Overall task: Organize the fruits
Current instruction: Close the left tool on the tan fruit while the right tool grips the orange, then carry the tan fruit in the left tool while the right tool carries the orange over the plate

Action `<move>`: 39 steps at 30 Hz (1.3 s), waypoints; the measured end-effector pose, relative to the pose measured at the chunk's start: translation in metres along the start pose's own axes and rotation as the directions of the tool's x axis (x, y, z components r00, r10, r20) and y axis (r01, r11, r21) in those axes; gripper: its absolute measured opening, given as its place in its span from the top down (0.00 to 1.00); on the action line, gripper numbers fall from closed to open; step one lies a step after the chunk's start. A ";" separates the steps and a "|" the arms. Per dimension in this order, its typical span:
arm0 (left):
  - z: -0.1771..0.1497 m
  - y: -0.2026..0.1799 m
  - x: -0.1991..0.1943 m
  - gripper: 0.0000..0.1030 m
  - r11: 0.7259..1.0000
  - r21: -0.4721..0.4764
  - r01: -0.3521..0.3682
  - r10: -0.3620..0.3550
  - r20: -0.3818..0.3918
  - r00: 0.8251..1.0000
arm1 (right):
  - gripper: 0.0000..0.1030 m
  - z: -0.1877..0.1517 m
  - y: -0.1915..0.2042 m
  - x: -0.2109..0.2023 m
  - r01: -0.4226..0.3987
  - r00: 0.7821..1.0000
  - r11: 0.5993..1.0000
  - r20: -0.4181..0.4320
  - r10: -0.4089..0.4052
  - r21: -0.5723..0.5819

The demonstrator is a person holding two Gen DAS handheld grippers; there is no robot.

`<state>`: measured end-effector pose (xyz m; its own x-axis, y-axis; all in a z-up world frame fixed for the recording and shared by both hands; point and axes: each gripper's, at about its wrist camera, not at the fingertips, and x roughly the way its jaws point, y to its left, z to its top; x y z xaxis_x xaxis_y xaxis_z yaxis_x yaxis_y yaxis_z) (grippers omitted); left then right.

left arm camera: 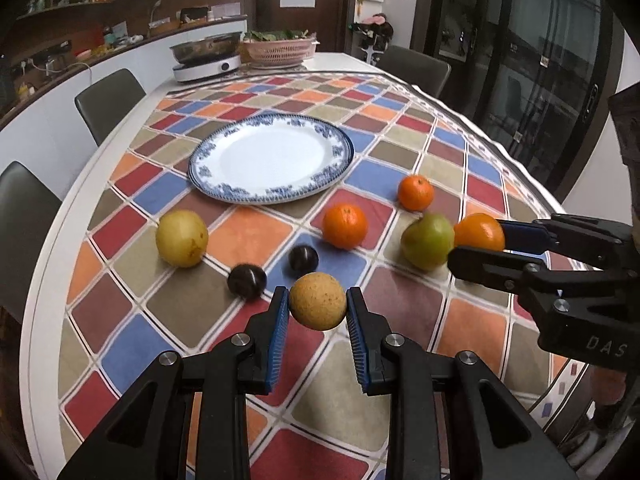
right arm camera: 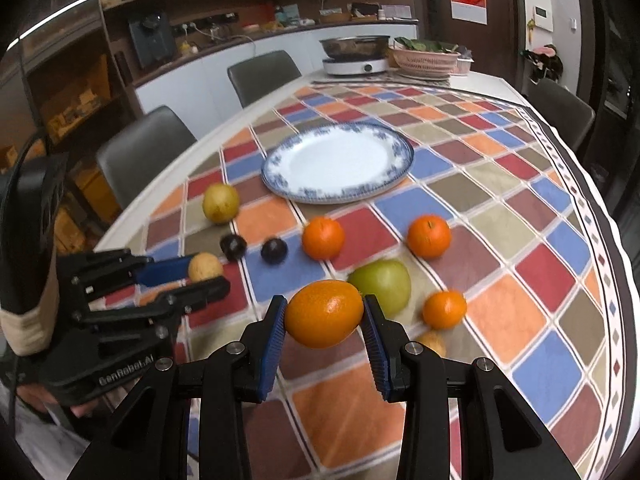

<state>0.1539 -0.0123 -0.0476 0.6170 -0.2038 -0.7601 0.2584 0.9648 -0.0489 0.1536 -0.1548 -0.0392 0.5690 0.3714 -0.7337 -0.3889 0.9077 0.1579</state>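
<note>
My left gripper (left arm camera: 318, 307) is shut on a tan round fruit (left arm camera: 318, 301) and holds it above the checked tablecloth; it also shows in the right wrist view (right arm camera: 205, 267). My right gripper (right arm camera: 324, 314) is shut on an orange (right arm camera: 323, 313), seen too in the left wrist view (left arm camera: 479, 232). An empty blue-rimmed white plate (left arm camera: 224, 190) (right arm camera: 280, 184) lies beyond. On the cloth lie a yellow pear (left arm camera: 182, 238), two dark plums (left arm camera: 247, 281) (left arm camera: 303, 258), two oranges (left arm camera: 345, 226) (left arm camera: 415, 193), a green apple (left arm camera: 427, 241) and a small orange (right arm camera: 445, 309).
An induction cooker with a steel pot (left arm camera: 208, 58) and a pink basket of greens (left arm camera: 280, 48) stand at the table's far end. Grey chairs (left arm camera: 110, 102) line the left side, another (left arm camera: 416, 66) at the far right. The table edge (left arm camera: 520, 168) curves along the right.
</note>
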 end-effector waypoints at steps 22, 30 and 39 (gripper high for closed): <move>0.107 0.042 0.017 0.72 1.000 0.013 -0.012 0.011 0.066 0.998 | 0.62 0.120 -0.012 0.031 -0.015 0.998 0.996 0.057 0.020 -0.087; 0.143 0.065 0.063 0.72 1.000 0.018 -0.012 0.012 -0.006 1.000 | 0.62 0.158 -0.024 0.073 0.010 1.000 0.995 0.003 -0.010 -0.104; 0.172 0.096 0.120 0.72 0.998 -0.044 0.053 -0.057 -0.096 0.994 | 0.62 0.190 -0.048 0.138 -0.011 0.994 0.999 -0.107 0.005 -0.052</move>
<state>0.3806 0.0272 -0.0321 0.5269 -0.2411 -0.8151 0.2574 0.9592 -0.1173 0.3886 -0.1095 -0.0223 0.4861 0.3532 -0.7994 -0.4323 0.8921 0.1312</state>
